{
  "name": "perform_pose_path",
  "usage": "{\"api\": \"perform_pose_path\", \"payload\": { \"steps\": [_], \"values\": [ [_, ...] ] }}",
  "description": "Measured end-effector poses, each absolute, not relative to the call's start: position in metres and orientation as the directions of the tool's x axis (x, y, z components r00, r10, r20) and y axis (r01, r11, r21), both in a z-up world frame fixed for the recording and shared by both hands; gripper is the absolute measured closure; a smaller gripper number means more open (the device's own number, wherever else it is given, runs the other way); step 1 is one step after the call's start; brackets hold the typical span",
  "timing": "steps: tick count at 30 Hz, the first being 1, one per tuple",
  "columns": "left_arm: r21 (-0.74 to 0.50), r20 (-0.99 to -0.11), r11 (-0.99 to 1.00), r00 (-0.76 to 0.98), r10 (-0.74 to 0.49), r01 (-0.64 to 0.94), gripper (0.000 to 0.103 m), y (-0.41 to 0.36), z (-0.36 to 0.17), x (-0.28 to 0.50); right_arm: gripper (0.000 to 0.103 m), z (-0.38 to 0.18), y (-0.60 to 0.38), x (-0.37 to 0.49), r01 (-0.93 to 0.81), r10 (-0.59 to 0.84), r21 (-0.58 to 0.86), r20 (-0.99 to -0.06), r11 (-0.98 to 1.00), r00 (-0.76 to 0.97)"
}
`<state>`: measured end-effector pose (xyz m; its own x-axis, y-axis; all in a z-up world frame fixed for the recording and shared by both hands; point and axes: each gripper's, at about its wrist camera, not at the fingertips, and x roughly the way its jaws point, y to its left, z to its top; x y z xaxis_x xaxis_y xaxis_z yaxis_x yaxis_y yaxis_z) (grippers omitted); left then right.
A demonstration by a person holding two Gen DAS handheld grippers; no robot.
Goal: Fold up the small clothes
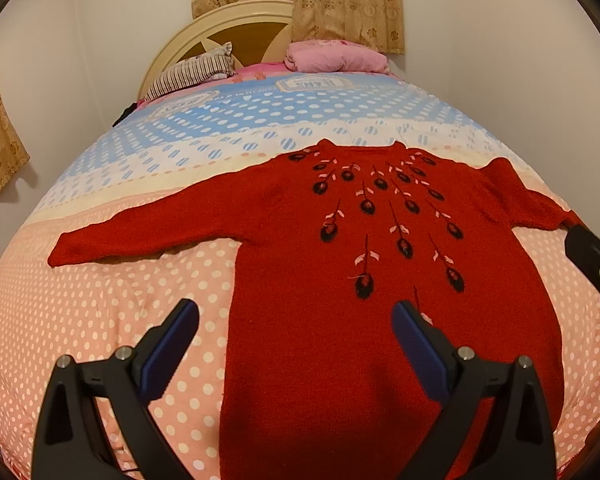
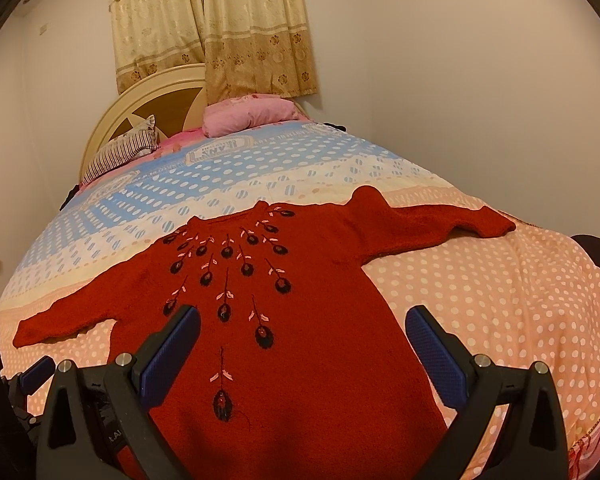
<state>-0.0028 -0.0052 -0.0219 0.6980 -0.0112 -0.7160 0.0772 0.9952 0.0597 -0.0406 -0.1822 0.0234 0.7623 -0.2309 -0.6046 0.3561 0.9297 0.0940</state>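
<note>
One red knitted sweater with dark embroidered flowers [image 1: 340,260] lies face-up and flat on the polka-dot quilted bed [image 1: 100,320], both sleeves stretched out to the sides. That looks like the spread-out starting pose for a fold, every edge easy to reach. The left hand-held gripper [image 1: 296,344] hangs above the hem's left side, jaws wide apart, gripping nothing. The right hand-held gripper [image 2: 302,348] hovers over the lower body of the sweater, also spread wide and empty. Each one sits low, near the hem, likely so that the pair can take a side apiece.

Count it up: one sweater, two sleeves, two grippers. At the headboard end, well apart from the work, sit one striped pillow [image 1: 192,74] and one pink folded bundle [image 1: 336,58]. No fold is made yet, by my reading.
</note>
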Motion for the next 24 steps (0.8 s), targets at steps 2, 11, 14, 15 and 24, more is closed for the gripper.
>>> {"api": "perform_pose_path", "payload": {
  "steps": [2,11,14,15,24],
  "values": [
    [0.06,-0.717,0.995,0.697,-0.011,0.078,0.004,-0.005,-0.023,-0.003,0.001,0.023,-0.182,-0.04,0.357,-0.231,0.094,-0.606,0.929,0.762],
    [0.06,-0.719,0.995,0.695,-0.012,0.08,0.004,-0.006,-0.024,-0.003,0.001,0.022,-0.183,-0.04,0.359,-0.229,0.097,-0.61,0.928,0.759],
    [0.062,-0.719,0.995,0.694,-0.011,0.08,0.004,-0.006,-0.024,-0.003,0.001,0.021,-0.183,-0.039,0.361,-0.231,0.097,-0.612,0.927,0.756],
    [0.06,-0.72,0.995,0.694,-0.013,0.081,0.004,-0.006,-0.024,-0.003,0.001,0.021,-0.184,-0.039,0.361,-0.23,0.097,-0.614,0.927,0.755],
    [0.053,-0.72,0.994,0.693,-0.029,0.096,0.004,-0.005,-0.029,0.001,0.001,0.016,-0.197,-0.033,0.371,-0.232,0.103,-0.62,0.923,0.749]
  ]
}}
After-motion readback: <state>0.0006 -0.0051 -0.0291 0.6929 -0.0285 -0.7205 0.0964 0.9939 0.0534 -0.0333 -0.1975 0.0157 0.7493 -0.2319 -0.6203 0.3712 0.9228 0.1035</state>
